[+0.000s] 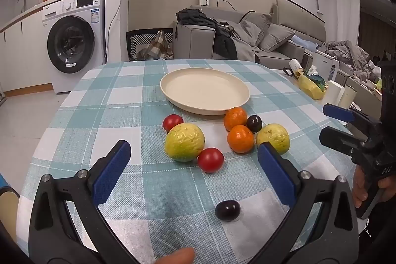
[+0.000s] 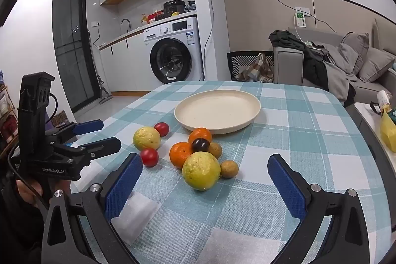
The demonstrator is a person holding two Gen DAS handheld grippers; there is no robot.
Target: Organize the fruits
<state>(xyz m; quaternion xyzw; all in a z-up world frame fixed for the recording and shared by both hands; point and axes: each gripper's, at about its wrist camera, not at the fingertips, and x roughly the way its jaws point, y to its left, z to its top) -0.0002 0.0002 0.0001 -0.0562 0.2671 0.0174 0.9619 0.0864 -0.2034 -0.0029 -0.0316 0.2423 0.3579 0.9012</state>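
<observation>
**Both grippers wide, fruit loose on the cloth beside an empty plate**

Blue pads of the left gripper (image 1: 193,170) fill the bottom of the left wrist view, spread wide with nothing between them; it is released and hangs above the checked tablecloth (image 1: 111,95). Just ahead of it, at 5 o'clock from the centre of this view, a dark plum (image 1: 227,210) lies alone on the cloth. Further in, at about 6 o'clock from the plate, a large yellow-green fruit (image 1: 184,142) sits touching a red tomato (image 1: 210,159) at its lower right, and a second, smaller tomato (image 1: 173,122) is just beside its upper left. At 3 o'clock from this group there are two oranges (image 1: 240,139), one behind the other, with a second dark plum (image 1: 254,123) against them and another yellow-green fruit (image 1: 273,137) to their right. The cream plate (image 1: 173,81) stands behind all the fruit and has nothing in it; the rear orange lies at its near rim.

In the right wrist view the right gripper (image 2: 205,177) is also released, its pads far apart and holding nothing. The nearest yellow-green fruit lies on the cloth ahead of its fingers, and two small brownish fruits (image 2: 229,168) appear at its 3 o'clock and 1 o'clock. A person's hand (image 2: 29,192) holds the left gripper at 9 o'clock in this view.
</observation>
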